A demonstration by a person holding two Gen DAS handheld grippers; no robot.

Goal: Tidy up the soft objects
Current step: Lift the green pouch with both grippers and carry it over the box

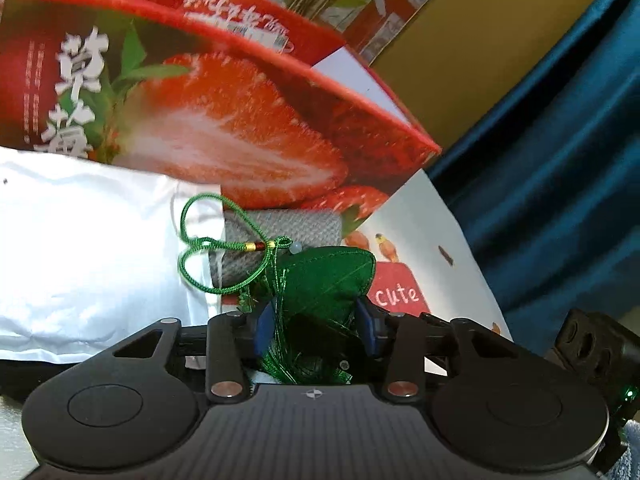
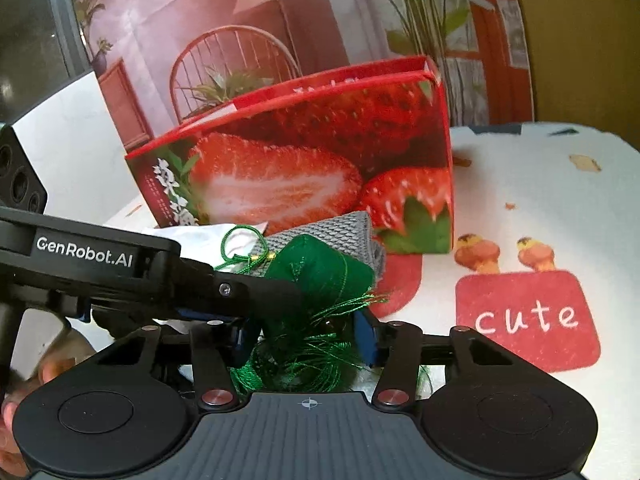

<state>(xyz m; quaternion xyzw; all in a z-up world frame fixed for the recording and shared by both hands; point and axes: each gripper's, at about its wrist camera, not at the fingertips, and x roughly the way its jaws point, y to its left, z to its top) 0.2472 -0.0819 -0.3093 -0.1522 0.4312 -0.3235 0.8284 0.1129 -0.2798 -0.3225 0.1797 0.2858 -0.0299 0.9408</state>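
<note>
A green fabric sachet (image 1: 324, 280) with a green cord loop (image 1: 208, 240) and shiny tassel threads sits between the blue pads of my left gripper (image 1: 316, 324), which is shut on it. In the right wrist view the same sachet (image 2: 320, 268) lies in front of my right gripper (image 2: 306, 340), whose jaws stand apart around the tassel (image 2: 304, 360). The left gripper's body (image 2: 120, 276) crosses from the left. A grey knitted cloth (image 1: 280, 232) (image 2: 340, 232) lies behind the sachet, against the red strawberry box (image 1: 224, 120) (image 2: 320, 168).
A white padded bag (image 1: 80, 248) lies left of the sachet. The table wears a white cloth with a "cute" print (image 2: 528, 320). A picture backdrop (image 2: 280, 20) stands behind the box. A dark blue curtain (image 1: 560, 160) hangs at right.
</note>
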